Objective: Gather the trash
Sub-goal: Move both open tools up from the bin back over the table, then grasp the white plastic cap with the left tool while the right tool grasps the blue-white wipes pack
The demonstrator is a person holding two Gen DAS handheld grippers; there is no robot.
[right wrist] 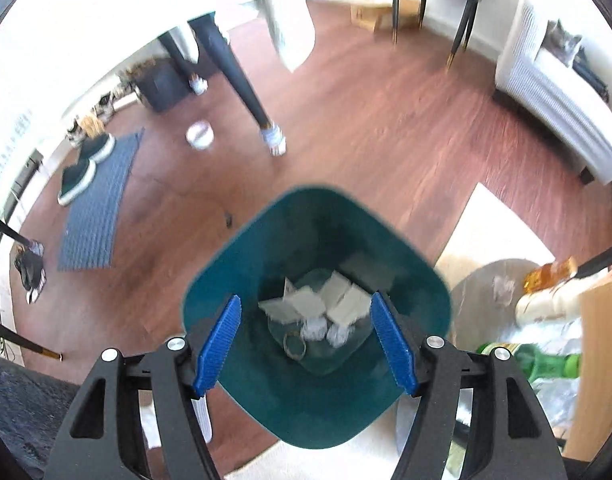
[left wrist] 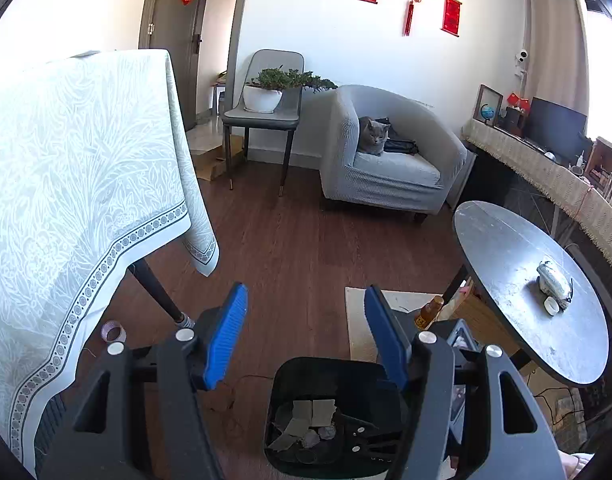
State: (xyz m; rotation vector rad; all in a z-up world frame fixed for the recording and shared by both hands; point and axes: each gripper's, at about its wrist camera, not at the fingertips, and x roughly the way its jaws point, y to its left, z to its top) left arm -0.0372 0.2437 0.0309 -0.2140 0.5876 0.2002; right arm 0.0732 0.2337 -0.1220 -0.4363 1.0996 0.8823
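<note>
Bin (right wrist: 318, 400) stands on the wood floor (right wrist: 366, 140), dark teal, rounded-square mouth, seen from almost straight above in the right wrist view. Right gripper (right wrist: 306, 344) hangs over the opening, blue fingers (right wrist: 219, 344) spread wide, nothing between them. Trash at the bin bottom: several flat pale paper pieces (right wrist: 322, 304), two crumpled white wads (right wrist: 316, 328) and a thin ring-like item (right wrist: 294, 346) (material hard to make out; that view is motion-blurred).

Left gripper (left wrist: 306, 340) is also over the floor just behind the bin (left wrist: 330, 372), fingers (left wrist: 225, 340) held apart and empty. From this camera the bin looks black and its near part is cut off by the gripper body; the paper pieces (left wrist: 314, 412) show grey in shadow.

On the round grey counter (left wrist: 518, 280), near its right edge: a crumpled white wrapper (left wrist: 552, 280) with a small white cap (left wrist: 552, 306) just beside it. A roll of tape (left wrist: 113, 332) lies on the floor beside the leg of the cloth-covered counter (left wrist: 77, 168); the same roll (right wrist: 199, 136) is blurred in the right wrist view.

Green bottle (right wrist: 542, 364) and amber bottle (right wrist: 550, 274) sit right of the bin, partly cut off by the frame and a wooden panel. Cat (left wrist: 372, 136) sits in the grey armchair (left wrist: 394, 160).
</note>
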